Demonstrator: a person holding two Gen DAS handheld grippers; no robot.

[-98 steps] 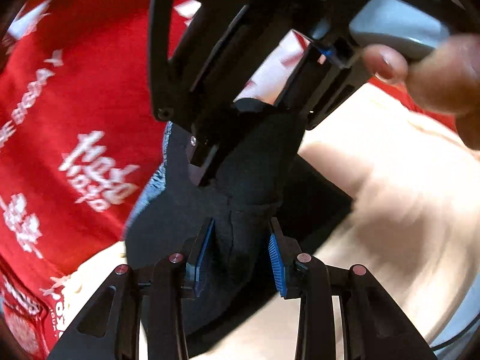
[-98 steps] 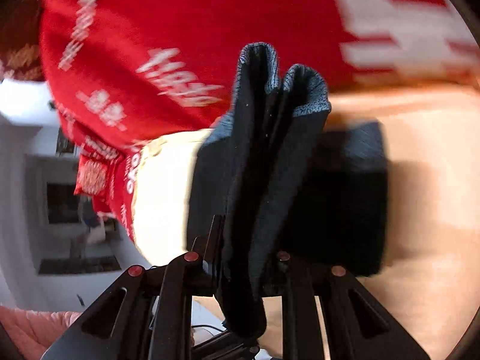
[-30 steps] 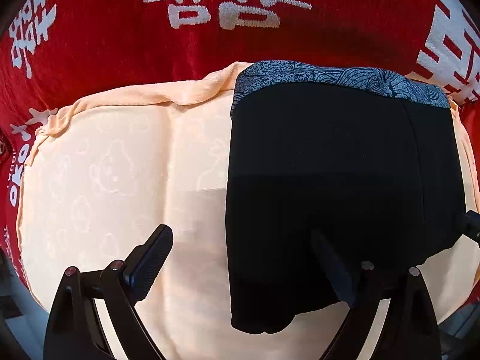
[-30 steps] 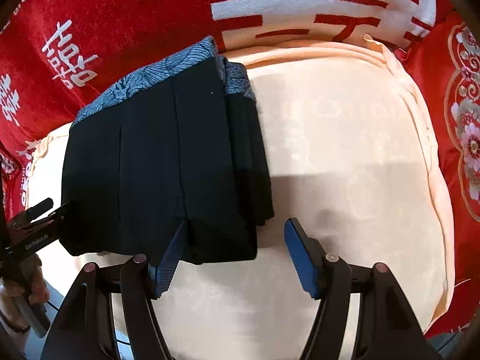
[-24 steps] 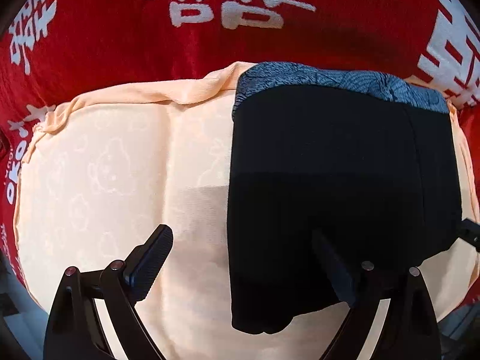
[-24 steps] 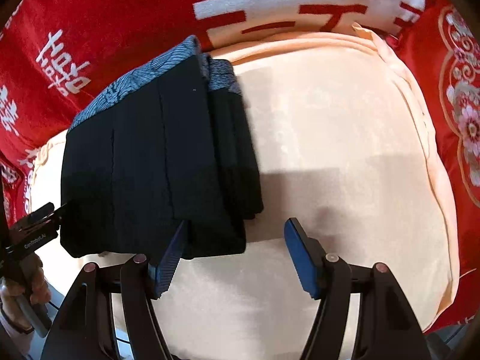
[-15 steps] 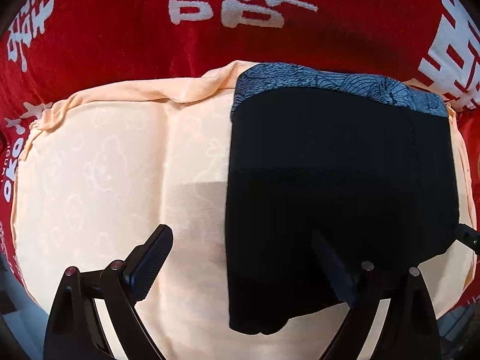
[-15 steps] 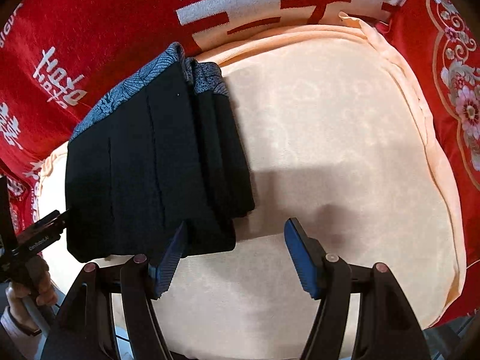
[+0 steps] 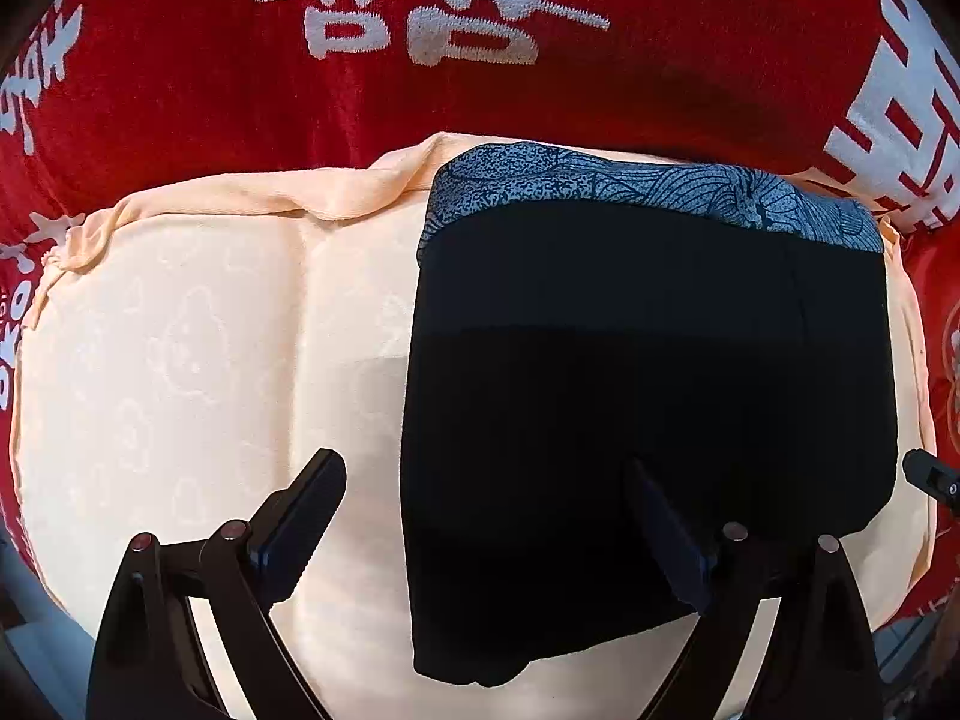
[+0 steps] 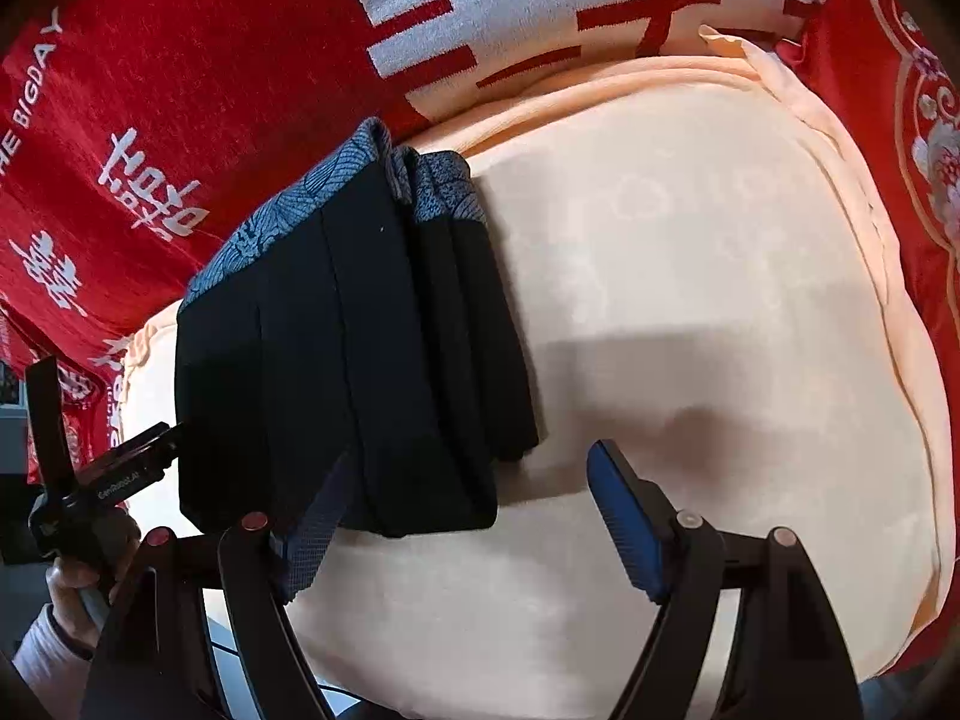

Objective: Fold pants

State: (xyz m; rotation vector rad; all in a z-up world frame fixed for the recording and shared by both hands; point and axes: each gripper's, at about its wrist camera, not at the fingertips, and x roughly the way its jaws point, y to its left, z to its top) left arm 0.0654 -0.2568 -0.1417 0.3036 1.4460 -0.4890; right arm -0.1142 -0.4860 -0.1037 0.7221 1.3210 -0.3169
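The black pants (image 9: 648,396) lie folded into a compact rectangle on a peach cushion (image 9: 180,360), with the blue patterned waistband (image 9: 648,192) at the far edge. In the right wrist view the pants (image 10: 360,348) show as stacked layers at the left of the cushion (image 10: 720,330). My left gripper (image 9: 486,534) is open and empty, held above the near left edge of the pants. My right gripper (image 10: 462,516) is open and empty, above the near right corner of the pants. The left gripper also shows in the right wrist view (image 10: 108,480), at the far left.
A red blanket with white characters (image 9: 420,18) lies behind the cushion. More red patterned fabric (image 10: 918,120) lies at the right. The person's hand (image 10: 66,594) holds the left gripper at the lower left. The cushion's near edge drops off below the grippers.
Both grippers have let go of the pants, which they held up 3.3 s ago. Over the last second the right gripper drew back a little; the pants lie still.
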